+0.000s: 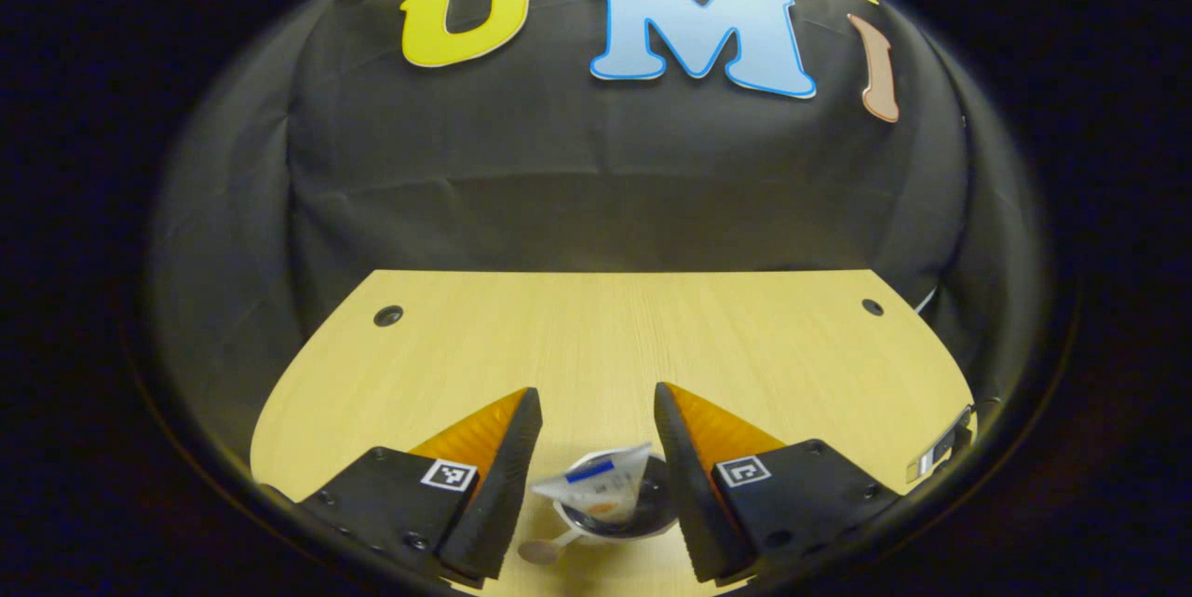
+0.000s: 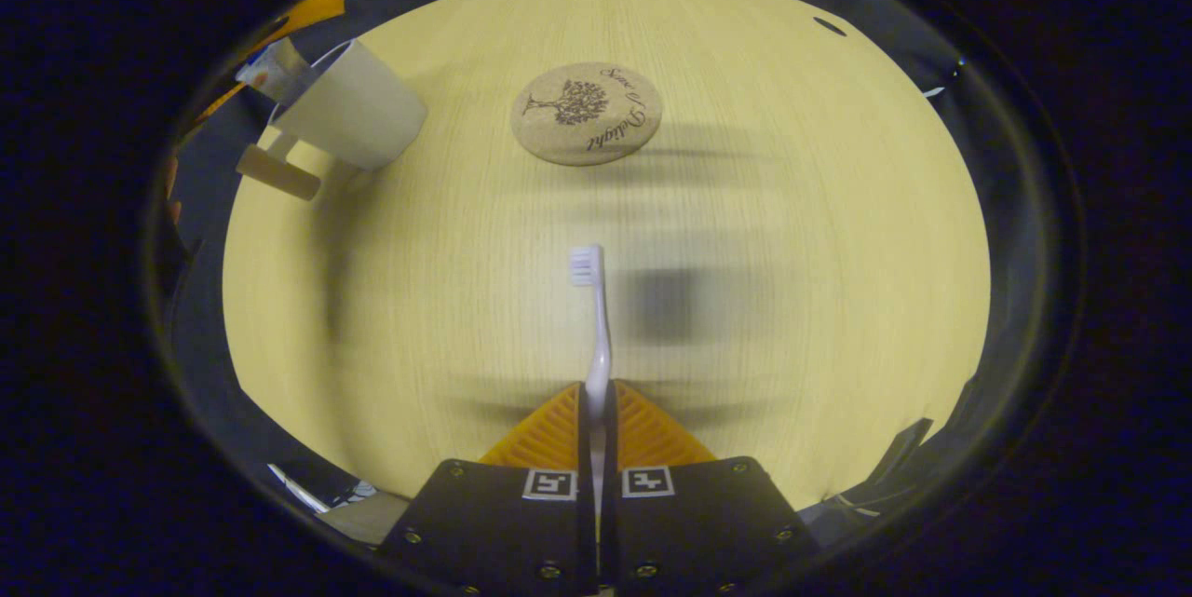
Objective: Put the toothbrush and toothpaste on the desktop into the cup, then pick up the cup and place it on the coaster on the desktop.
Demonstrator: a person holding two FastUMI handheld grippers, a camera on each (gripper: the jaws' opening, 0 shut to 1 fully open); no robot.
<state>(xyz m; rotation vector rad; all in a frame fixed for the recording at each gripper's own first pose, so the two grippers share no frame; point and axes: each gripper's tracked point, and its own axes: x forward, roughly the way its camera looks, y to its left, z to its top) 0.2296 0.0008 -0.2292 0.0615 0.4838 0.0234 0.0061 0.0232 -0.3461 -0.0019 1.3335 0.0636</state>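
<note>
Toothbrush (image 2: 596,336) rides lifted above the counter (image 2: 792,234), its handle pinched between your right gripper's (image 2: 596,397) closed jaws, bristles pointing forward. It looks light, stiff and slick, so grip low on the handle and keep it square. The cup (image 2: 349,117) stands well apart at far left, toothpaste (image 1: 596,483) already inside; the coaster (image 2: 586,113) lies beyond. Your left gripper (image 1: 596,448) hangs over the cup, jaws wide, holding nothing.
</note>
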